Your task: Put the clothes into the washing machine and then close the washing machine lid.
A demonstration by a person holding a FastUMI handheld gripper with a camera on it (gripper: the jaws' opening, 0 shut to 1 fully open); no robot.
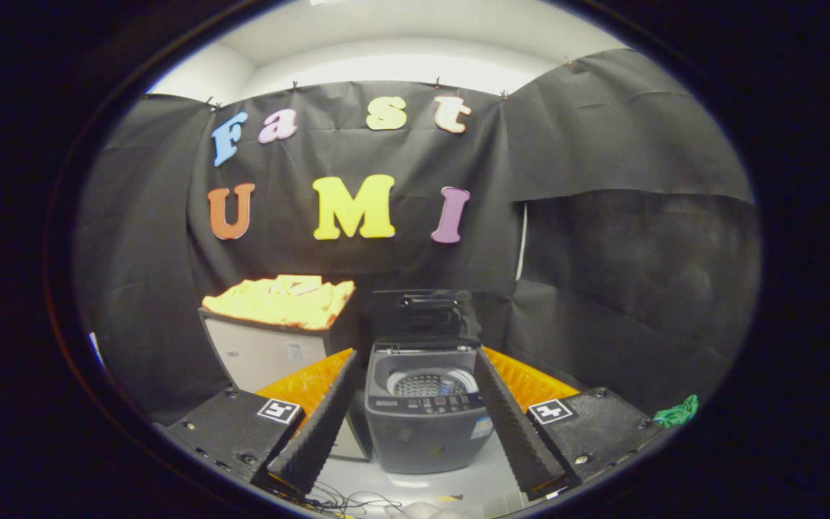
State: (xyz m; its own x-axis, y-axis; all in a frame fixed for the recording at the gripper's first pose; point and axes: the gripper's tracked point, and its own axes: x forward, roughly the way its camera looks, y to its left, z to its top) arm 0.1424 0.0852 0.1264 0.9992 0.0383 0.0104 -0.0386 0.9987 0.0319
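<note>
Black cloth closed the booth behind a pale floor, and against that you held the gripper (415,425) level and back from the work. Its fingers (318,425) stood spread wide, released, with nothing pressed between them.

Framed in the gap between the fingers, just beyond their tips, stood the small grey washing machine (426,425) on the floor. Its lid (426,315) was already tipped up and back, leaning upright behind the tub, so the perforated drum (433,382) lay exposed. As far as you could see into it, the drum looked bare, though its lower part was hidden by the control panel.

Just left of the machine and slightly behind it stood a pale box (260,353), heaped on top with yellow clothes (282,301). Well apart on the other side, past the outer finger, a scrap of green cloth (676,412) lay low by the wall; whether it counted as laundry you could not tell.

By my reading, you were at the very start. The open lid saved you one step. Everything else remained: taking the yellow clothes from the box, dropping them into the drum, then swinging the lid down shut.
</note>
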